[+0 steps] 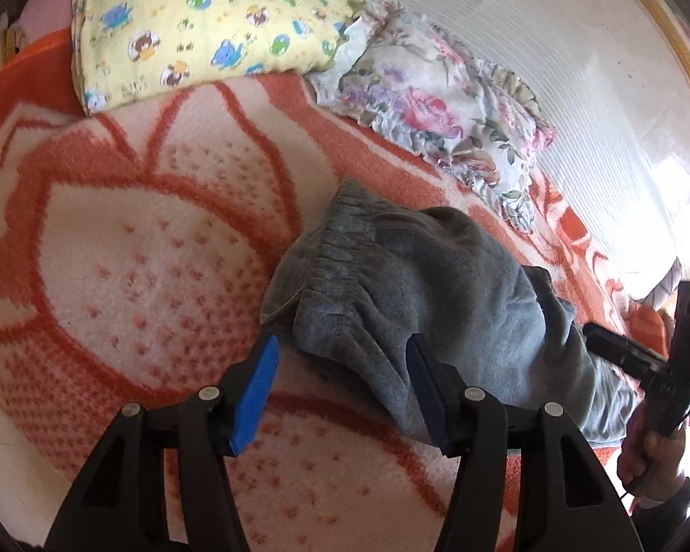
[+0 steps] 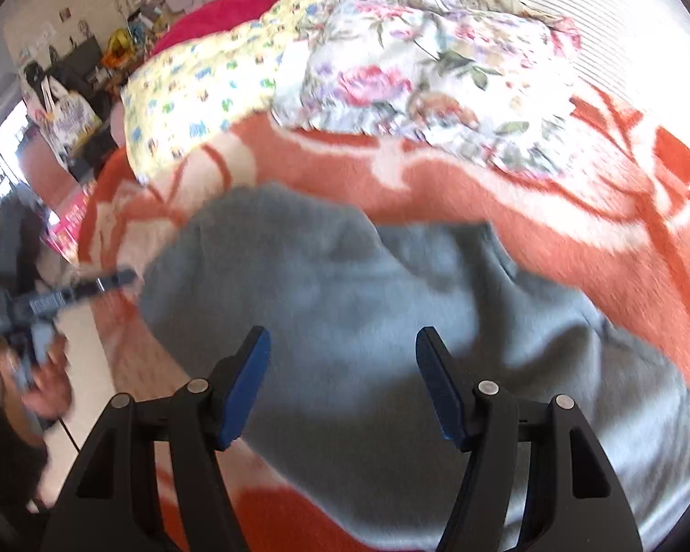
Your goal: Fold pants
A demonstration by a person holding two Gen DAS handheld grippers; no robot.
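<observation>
Fingers (image 1: 255, 395) of left gripper (image 1: 340, 391) spread, empty, at waistband edge of pants (image 1: 418, 276). Right gripper (image 2: 342, 386) likewise spread, empty, above pants. Pants: grey fleece, bunched on orange blanket (image 1: 138, 253) on bed. Likely soft, light, limp; grip at elastic waistband. Yellow pillow (image 1: 198, 23) and floral pillow (image 1: 437, 106) beyond, not obstructing.

The left black two-finger gripper with blue pads (image 1: 340, 386) was held with its fingers (image 1: 257, 391) spread wide apart, nothing clamped between them. The right black two-finger gripper with blue pads (image 2: 342, 384) likewise stood with fingers (image 2: 437, 391) parted, gripping nothing. The person's right hand (image 1: 648, 451) grasped its handle from below; the left hand (image 2: 46, 391) appeared blurred, wrapped round its handle.
</observation>
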